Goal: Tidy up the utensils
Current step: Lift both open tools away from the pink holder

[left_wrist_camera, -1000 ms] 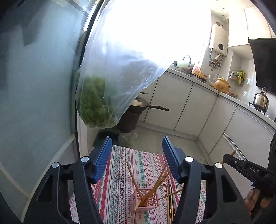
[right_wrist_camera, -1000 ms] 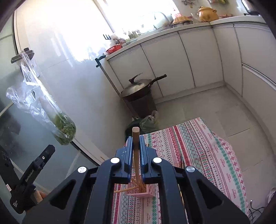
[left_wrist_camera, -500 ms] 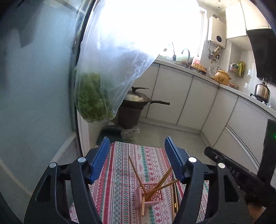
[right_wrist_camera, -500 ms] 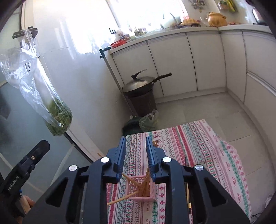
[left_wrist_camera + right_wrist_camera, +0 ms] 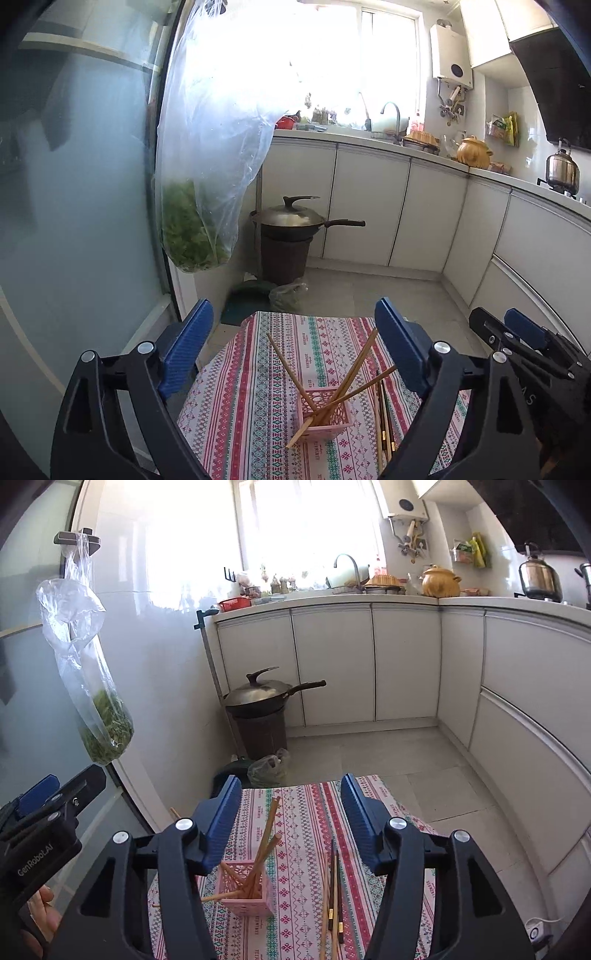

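On the tablecloth (image 5: 258, 387): pink holder (image 5: 325, 413) held chopsticks (image 5: 354, 373).
Left gripper (image 5: 295, 354): spread, empty.
Right gripper (image 5: 291, 823): spread, empty.

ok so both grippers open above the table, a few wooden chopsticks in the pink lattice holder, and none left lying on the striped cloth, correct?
Not quite. Loose chopsticks lie on the striped patterned cloth, right of the pink lattice holder; the right wrist view shows them. The rest holds: left gripper and right gripper open, wooden chopsticks in the holder.

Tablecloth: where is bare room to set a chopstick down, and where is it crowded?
Free: the far tablecloth beyond the pink holder, and the strip along its right edge past the loose chopsticks. Crowded: the narrow lane between holder and chopsticks.
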A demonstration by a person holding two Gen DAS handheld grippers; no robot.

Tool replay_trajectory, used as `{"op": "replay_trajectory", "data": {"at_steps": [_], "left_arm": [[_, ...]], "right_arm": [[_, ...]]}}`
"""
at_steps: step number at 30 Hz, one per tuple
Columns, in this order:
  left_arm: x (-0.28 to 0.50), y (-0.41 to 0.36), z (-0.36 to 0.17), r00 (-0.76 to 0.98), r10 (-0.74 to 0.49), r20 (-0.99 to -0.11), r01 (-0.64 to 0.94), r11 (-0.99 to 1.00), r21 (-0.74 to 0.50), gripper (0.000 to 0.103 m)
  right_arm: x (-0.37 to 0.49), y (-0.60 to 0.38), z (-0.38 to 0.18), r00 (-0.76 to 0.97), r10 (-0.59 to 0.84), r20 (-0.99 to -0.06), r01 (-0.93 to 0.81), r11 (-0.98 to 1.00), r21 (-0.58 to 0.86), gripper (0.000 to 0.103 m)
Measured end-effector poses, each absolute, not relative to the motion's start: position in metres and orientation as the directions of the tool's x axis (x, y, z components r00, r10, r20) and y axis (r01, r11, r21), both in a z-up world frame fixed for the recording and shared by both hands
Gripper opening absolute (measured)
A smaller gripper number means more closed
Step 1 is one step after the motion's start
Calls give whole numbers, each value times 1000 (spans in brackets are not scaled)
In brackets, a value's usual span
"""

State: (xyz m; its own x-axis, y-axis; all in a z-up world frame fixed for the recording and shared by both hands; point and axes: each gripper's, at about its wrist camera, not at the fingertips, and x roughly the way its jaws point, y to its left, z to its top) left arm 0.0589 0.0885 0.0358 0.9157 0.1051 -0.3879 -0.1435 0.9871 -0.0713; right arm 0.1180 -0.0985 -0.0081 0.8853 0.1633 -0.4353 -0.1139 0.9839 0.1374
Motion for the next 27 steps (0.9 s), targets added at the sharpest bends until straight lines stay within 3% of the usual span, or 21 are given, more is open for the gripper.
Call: {"op": "replay_trajectory", "data": {"at_steps": [9, 18, 27], "left_arm": [[52, 78, 32, 912, 103, -396, -136, 989, -58, 94], [46, 64, 26, 903, 93, -419, -121, 992, -40, 96], [43, 48, 11, 883, 76, -464, -91, 996, -9, 96]], "right_arm": [[108, -117, -7, 898, 79, -432, -26, 992, 126, 77], [102, -134, -16, 887, 19, -461, 41, 992, 121, 96], [93, -159, -34, 851, 25, -524, 66, 986, 153, 96]]}}
